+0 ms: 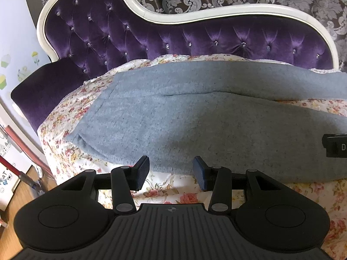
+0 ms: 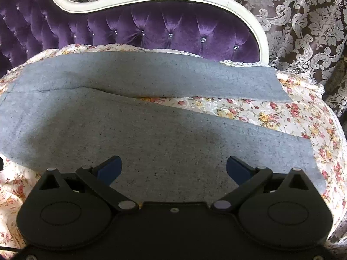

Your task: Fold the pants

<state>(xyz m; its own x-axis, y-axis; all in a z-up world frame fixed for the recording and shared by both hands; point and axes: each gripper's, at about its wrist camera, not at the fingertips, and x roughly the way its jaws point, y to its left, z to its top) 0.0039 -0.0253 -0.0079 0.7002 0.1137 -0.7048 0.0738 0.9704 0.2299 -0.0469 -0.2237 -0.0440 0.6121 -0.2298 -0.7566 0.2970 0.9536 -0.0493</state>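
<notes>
Grey pants (image 1: 195,119) lie flat across a floral cover (image 1: 169,191). The waist end is at the left in the left wrist view. In the right wrist view the pants (image 2: 141,130) split into two legs that run right in a narrow V, the far leg (image 2: 195,75) and the near leg (image 2: 249,149). My left gripper (image 1: 171,164) hovers at the near edge of the pants, open, with nothing between its blue pads. My right gripper (image 2: 173,163) stands wide open over the near leg, holding nothing.
The cover lies on a purple tufted chaise (image 1: 173,39) with a white carved frame (image 2: 258,30). A patterned curtain (image 2: 303,21) hangs behind. Wooden floor with boxes and a red stick (image 1: 19,195) lies left of the chaise. A black part of the other gripper (image 1: 335,145) shows at the right edge.
</notes>
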